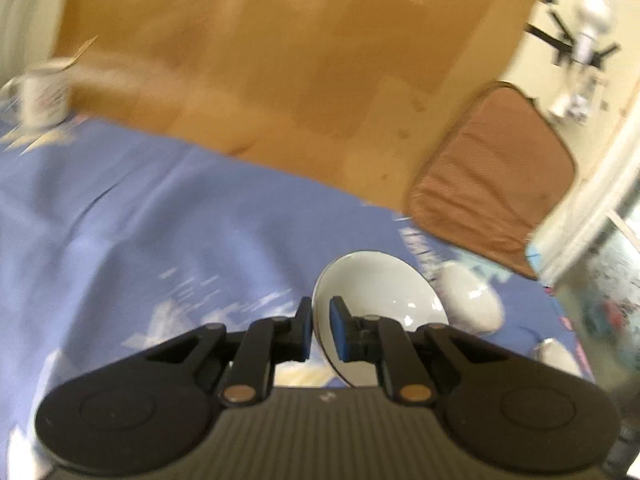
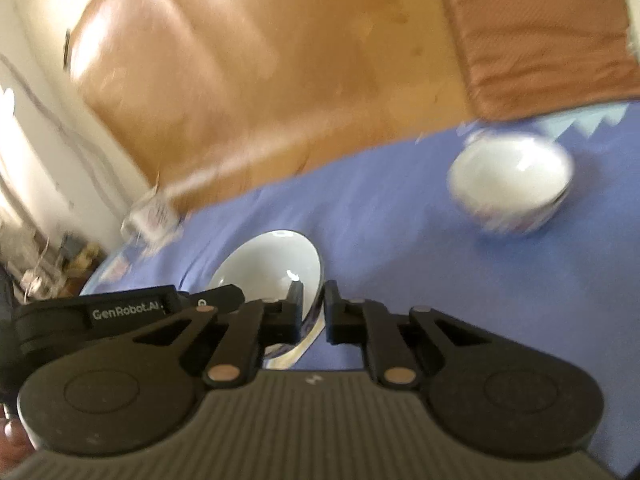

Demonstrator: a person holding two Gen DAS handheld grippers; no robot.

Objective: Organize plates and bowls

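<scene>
A white bowl (image 1: pixel 376 312) is gripped at its rim by the left claw (image 1: pixel 320 330), one blue pad inside the rim and the other outside, and the bowl is held tilted above the blue patterned cloth (image 1: pixel 140 220) that covers the surface. In the right wrist view what appears to be the same white bowl (image 2: pixel 276 264) is clamped at its opposite rim by the right claw (image 2: pixel 312 312), so the bowl hangs between the two claws, and the left claw's black body (image 2: pixel 128 312), printed with white lettering, is seen just to the left of it.

A second white bowl (image 2: pixel 512 184), with a patterned outside, sits upright on the cloth well apart from the held one, toward the far right, near a brown cushion (image 2: pixel 532 32). In the left wrist view a white bowl (image 1: pixel 472 296) is seen just beyond the held bowl; blur hides its detail. A white mug (image 1: pixel 44 92) with a printed side stands at the far left edge of the cloth, before a tan sofa (image 1: pixel 280 60). Both views are blurred.
</scene>
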